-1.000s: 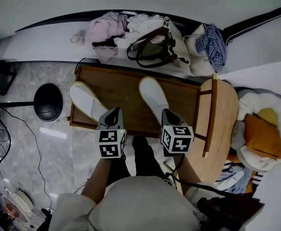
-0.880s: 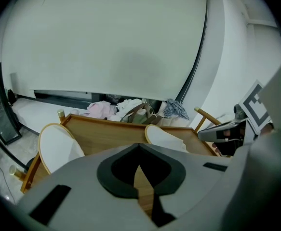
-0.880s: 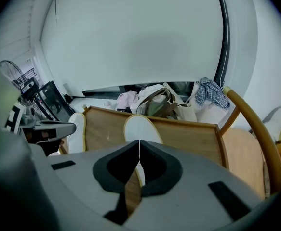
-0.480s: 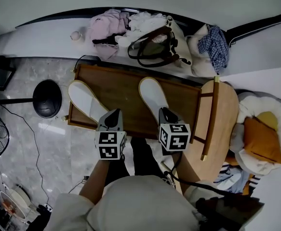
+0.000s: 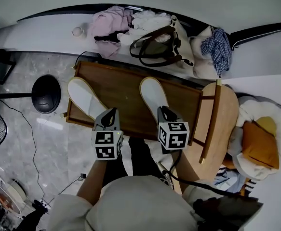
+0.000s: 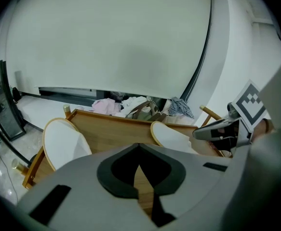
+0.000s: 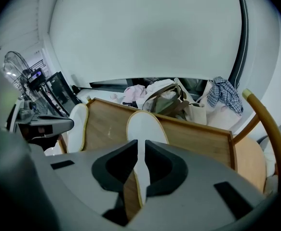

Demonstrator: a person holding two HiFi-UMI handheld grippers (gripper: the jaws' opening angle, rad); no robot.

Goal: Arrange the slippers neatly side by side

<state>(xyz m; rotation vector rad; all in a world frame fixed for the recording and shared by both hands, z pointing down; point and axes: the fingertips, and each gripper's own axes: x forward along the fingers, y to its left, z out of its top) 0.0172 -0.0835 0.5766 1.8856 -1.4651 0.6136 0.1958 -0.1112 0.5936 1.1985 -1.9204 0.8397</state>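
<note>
Tray [image 5: 126, 88] of brown wood sits on the floor. At its left end lies the left slipper [image 5: 85, 97], turned slantwise. Its heel is just beside the left gripper [image 5: 110, 114], whose jaws are pressed together with nothing between them. The right slipper [image 5: 152, 95] lies near the middle, well apart from the first. The right gripper [image 5: 164, 111] pinches its heel edge. A wooden chair [image 5: 217, 114] stands at the right.
</note>
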